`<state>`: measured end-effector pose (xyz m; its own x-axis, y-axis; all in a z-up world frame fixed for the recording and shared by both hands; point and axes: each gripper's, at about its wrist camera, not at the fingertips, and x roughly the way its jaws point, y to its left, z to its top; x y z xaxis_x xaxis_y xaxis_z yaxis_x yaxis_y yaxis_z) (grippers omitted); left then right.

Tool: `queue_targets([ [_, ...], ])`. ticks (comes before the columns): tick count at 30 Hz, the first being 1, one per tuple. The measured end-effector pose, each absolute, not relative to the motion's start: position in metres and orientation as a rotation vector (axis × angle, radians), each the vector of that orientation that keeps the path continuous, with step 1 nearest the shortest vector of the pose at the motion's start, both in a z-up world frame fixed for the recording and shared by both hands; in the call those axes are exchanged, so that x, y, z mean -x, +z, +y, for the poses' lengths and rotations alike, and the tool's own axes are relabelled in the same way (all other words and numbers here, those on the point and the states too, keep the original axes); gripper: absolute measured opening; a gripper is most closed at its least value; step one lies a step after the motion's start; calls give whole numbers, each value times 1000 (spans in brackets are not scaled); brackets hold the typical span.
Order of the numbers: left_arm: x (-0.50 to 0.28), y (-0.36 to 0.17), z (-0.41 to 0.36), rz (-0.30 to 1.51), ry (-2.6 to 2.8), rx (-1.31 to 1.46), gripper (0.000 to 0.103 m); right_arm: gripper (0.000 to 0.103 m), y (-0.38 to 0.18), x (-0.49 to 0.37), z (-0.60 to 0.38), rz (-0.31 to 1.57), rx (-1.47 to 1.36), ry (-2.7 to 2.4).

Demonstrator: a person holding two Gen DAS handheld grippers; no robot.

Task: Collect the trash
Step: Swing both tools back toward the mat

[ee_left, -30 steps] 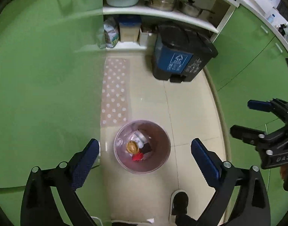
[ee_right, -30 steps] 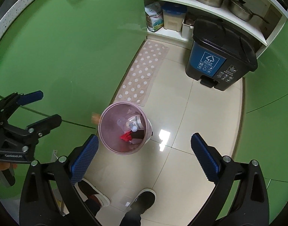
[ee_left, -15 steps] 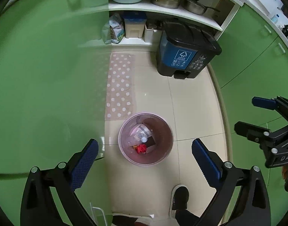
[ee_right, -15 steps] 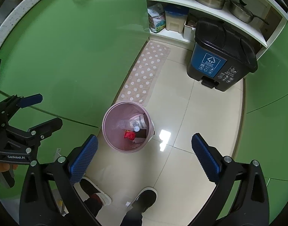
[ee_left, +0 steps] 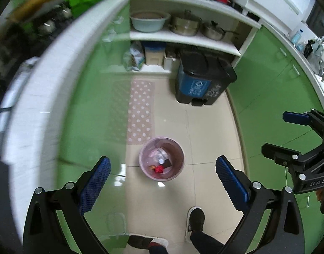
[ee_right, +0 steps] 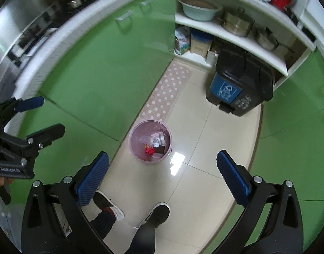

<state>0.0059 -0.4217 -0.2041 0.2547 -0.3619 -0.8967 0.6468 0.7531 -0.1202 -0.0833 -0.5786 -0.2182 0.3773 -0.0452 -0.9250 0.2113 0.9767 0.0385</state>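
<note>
A pink waste bin (ee_left: 141,157) (ee_right: 132,131) stands on the tiled floor, far below both grippers. Inside lie a red crumpled wrapper (ee_left: 159,169) (ee_right: 149,150), a clear plastic bottle with a white cap (ee_left: 161,160) (ee_right: 155,145) and a dark scrap. My left gripper (ee_left: 162,163) is open and holds nothing; the right wrist view shows it at the left (ee_right: 50,115). My right gripper (ee_right: 163,157) is also open and holds nothing, and it appears at the right edge of the left wrist view (ee_left: 277,132).
A black and blue pedal bin (ee_left: 195,86) (ee_right: 231,91) stands by open shelves holding pots and a basin. A polka-dot mat (ee_left: 140,112) lies along the green cabinets. The person's shoes (ee_left: 195,217) (ee_right: 158,212) are near the pink bin. A white countertop edge (ee_left: 56,59) curves at the left.
Both grippers have risen away from the floor, so the pink bin looks smaller and the countertop has come into view. Both stay open.
</note>
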Motion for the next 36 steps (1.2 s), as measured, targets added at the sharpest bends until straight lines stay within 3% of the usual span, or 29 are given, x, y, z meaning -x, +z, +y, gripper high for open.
queue_targets([
  [9, 12, -111, -319, 1043, -540, -197, 96, 100, -127, 86, -501, 1110, -89, -3],
  [19, 14, -67, -162, 979, -289, -87, 96, 100, -74, 42, -371, 1023, 14, 237],
  [26, 9, -65, -78, 993, -183, -51, 96, 100, -63, 9, -281, 1006, 66, 354],
  [36, -12, -90, -31, 1041, -133, 3, 96, 100, -71, -44, -208, 1031, 128, 460],
])
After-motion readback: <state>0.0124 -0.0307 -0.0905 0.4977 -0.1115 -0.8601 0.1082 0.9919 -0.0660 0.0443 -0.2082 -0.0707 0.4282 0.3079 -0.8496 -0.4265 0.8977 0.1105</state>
